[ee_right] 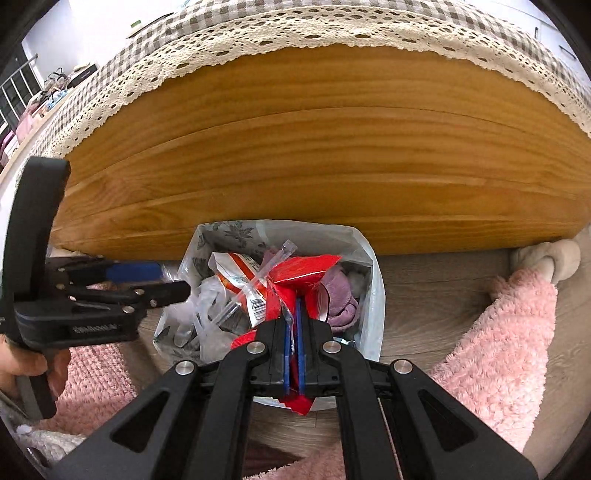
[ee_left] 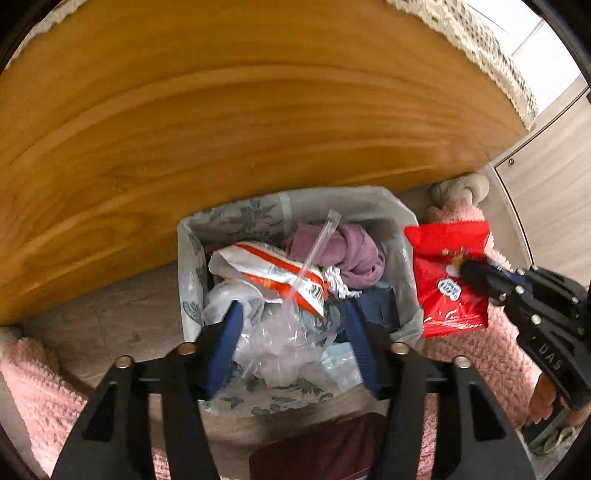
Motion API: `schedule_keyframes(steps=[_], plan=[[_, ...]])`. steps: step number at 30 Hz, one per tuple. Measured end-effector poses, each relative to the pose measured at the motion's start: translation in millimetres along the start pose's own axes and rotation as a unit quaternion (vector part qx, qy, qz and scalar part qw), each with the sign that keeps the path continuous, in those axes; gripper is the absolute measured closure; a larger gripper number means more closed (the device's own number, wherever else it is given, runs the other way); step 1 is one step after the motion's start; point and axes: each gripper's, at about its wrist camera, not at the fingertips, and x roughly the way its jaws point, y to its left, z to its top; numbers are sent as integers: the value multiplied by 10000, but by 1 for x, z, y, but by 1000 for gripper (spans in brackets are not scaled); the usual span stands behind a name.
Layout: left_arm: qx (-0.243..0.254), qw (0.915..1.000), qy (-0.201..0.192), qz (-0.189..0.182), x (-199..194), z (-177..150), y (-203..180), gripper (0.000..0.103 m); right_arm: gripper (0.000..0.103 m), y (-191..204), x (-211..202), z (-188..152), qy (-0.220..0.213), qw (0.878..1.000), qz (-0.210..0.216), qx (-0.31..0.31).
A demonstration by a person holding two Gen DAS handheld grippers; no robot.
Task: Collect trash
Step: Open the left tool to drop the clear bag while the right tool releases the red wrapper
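Note:
A bin with a floral plastic liner (ee_left: 188, 258) (ee_right: 373, 295) stands on the floor against a wooden panel. In it lie an orange-and-white wrapper (ee_left: 273, 275) (ee_right: 236, 266), a purple cloth (ee_left: 354, 254), a clear zip strip (ee_left: 314, 251) and crumpled clear plastic (ee_left: 280, 332). My left gripper (ee_left: 293, 343) (ee_right: 173, 282) hangs over the bin's near side, open, its blue pads apart either side of the clear plastic. My right gripper (ee_right: 293, 306) (ee_left: 469, 271) is shut on a red wrapper (ee_left: 450, 280) (ee_right: 303, 273), held just above the bin's right part.
The wooden panel (ee_left: 258, 110) (ee_right: 314, 147) rises right behind the bin, with a lace-edged checked cloth (ee_right: 295, 26) on top. Pink fluffy fabric (ee_right: 498, 350) (ee_left: 37, 387) lies on the floor on both sides. A dark red object (ee_left: 325, 446) sits nearest to me. A hand (ee_right: 33, 365) grips the left tool.

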Motion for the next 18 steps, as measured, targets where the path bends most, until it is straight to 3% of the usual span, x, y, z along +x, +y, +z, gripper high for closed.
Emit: schedule_keyframes(steps=[2,8,18], plan=[[-13,10000,-57,31,-4,1,2,38,100,0,2,0,11,10000,-4,-9],[-325,9987,-167,364,-11,-2,12,8,100,2,9,-1,109,9999,-11,-110],[-417,9985,-213,282,-22,-2,15,8,100,18,29,4,70,9986,-156,-499]])
